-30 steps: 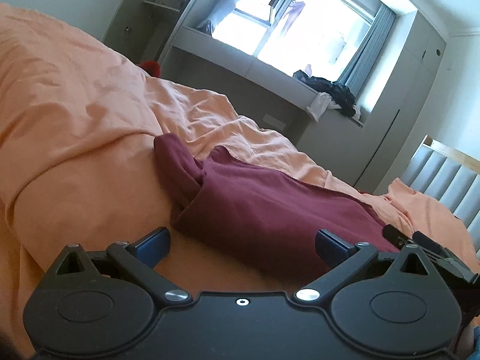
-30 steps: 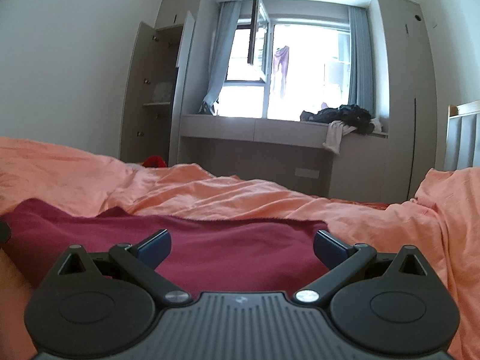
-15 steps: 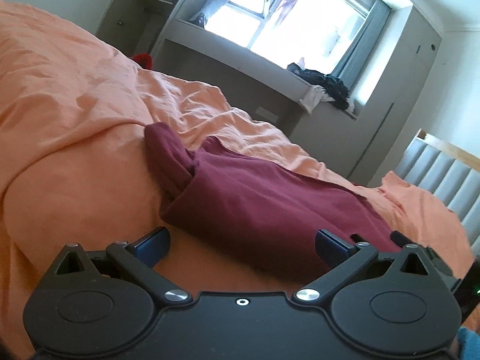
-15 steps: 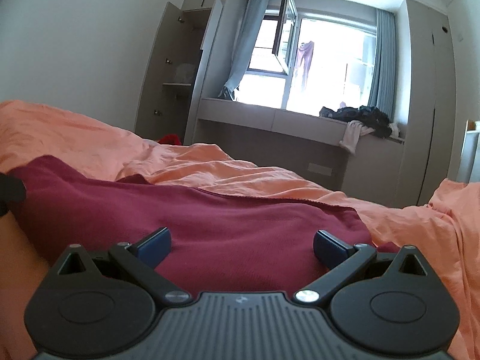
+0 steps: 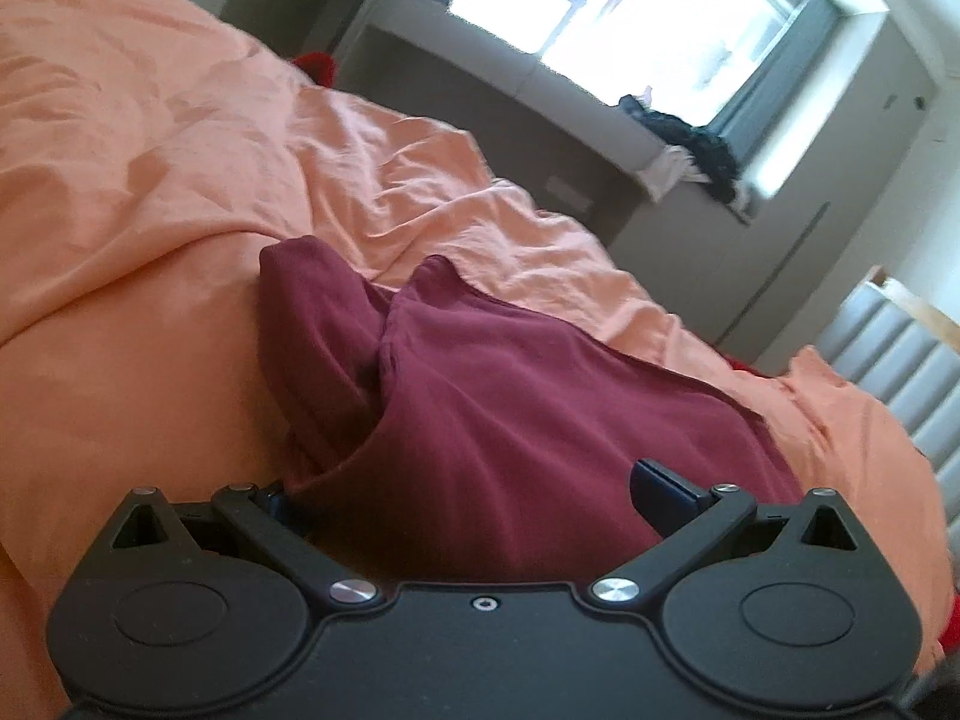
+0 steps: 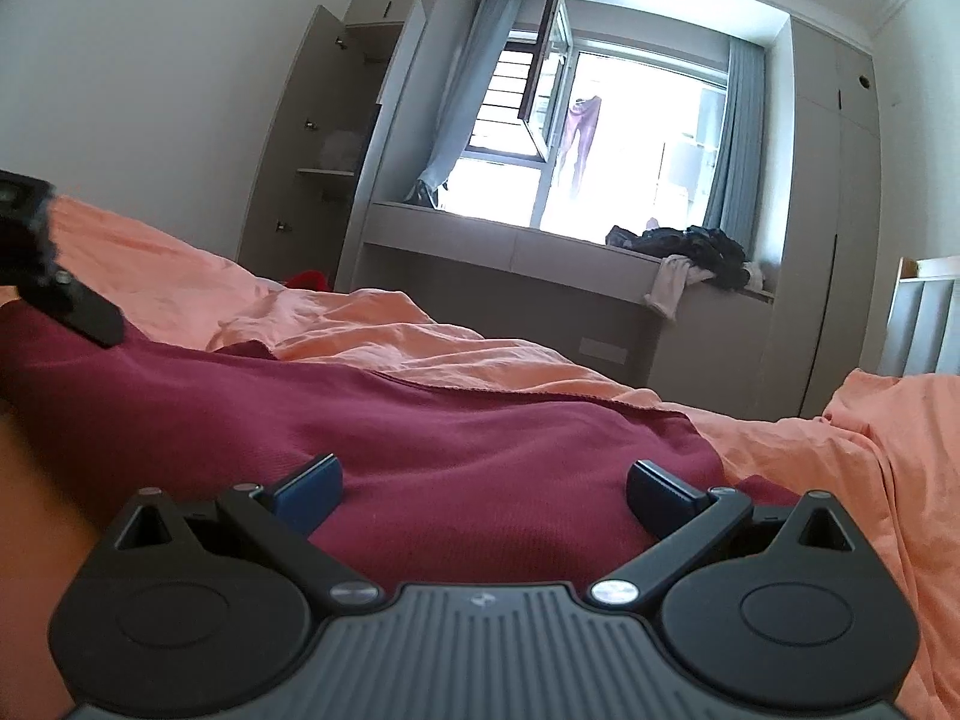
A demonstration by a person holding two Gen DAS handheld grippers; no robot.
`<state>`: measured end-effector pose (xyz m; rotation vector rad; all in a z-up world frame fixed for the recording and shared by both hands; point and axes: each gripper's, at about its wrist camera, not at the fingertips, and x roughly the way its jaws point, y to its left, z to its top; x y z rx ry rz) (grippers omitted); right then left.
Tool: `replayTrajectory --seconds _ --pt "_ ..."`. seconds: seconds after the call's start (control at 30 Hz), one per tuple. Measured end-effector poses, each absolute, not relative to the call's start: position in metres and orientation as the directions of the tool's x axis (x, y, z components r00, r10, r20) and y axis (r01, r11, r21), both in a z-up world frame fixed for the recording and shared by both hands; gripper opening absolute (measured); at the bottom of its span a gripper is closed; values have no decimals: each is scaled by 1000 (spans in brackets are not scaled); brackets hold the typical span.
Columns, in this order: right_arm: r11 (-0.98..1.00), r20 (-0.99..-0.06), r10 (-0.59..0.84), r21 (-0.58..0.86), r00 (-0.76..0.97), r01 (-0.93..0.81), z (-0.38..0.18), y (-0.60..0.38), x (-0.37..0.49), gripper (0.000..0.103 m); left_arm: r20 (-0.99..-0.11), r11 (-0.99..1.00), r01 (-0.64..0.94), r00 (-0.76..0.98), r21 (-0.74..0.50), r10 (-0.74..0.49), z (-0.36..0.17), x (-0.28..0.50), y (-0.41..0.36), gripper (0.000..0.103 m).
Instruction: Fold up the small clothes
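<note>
Bed, orange cover, rumpled; fills the lower part of both views. Window and sill with a dark heap of clothes at the far wall.

Garment, maroon, lies flat on the bed cover. Long axis runs left to right across the near part of the bed, seen in the right wrist view as a wide band with its far hem a straight line. At the left end a sleeve sticks out to the far left, partly doubled under the body, with a fold ridge between.

Left tool sits at the garment's near-left corner, by the sleeve. Spread wide. Its right finger rests on or just over the cloth; the left finger is mostly hidden under the near edge of the fabric, so cloth may lie between the fingers. Nothing gripped that I can see.

Right tool is over the garment's right half, near edge. Also spread wide, both fingers low over cloth; whether they touch, can't tell. Grasping nothing.

Judgement: both tools line up along the near long edge, one toward each end. Left is nearer the loose sleeve, right nearer the hem end. Likely next: pinch the near edge and carry it far across the long axis.
</note>
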<state>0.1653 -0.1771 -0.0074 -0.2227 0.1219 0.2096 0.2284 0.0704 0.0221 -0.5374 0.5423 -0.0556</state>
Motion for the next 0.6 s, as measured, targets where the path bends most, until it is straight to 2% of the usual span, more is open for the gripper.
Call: replayTrajectory --seconds 0.4,0.6 --pt "960 -139 160 -208 977 -187 -10 -175 166 103 -536 930 -199 844 -310 2 27 237 36 102" --pt "961 -140 150 -211 979 -177 -11 -173 166 103 -540 921 -229 841 -314 25 29 236 35 101"
